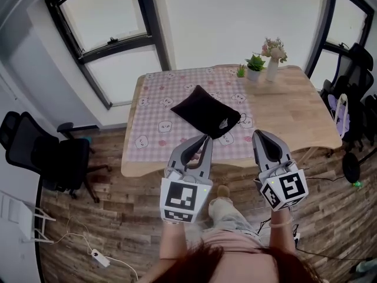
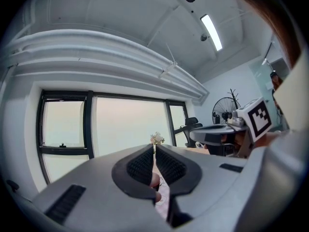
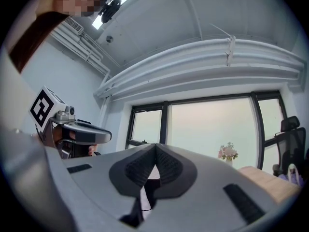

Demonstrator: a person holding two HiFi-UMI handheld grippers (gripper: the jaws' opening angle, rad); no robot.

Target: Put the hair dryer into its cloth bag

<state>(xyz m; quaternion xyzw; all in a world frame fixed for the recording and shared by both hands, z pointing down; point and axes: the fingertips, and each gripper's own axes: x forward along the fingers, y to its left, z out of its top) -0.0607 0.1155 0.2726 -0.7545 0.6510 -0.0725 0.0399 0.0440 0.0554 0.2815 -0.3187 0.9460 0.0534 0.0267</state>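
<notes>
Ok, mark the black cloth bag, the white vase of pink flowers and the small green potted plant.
black cloth bag [image 1: 205,112]: head view, middle of its top face.
white vase of pink flowers [image 1: 272,70]: head view, the vase body.
small green potted plant [image 1: 255,62]: head view, its leaves.

Office-like room, black swivel chairs [image 1: 59,155], wooden table [image 1: 297,108], large windows [image 1: 106,13]
</notes>
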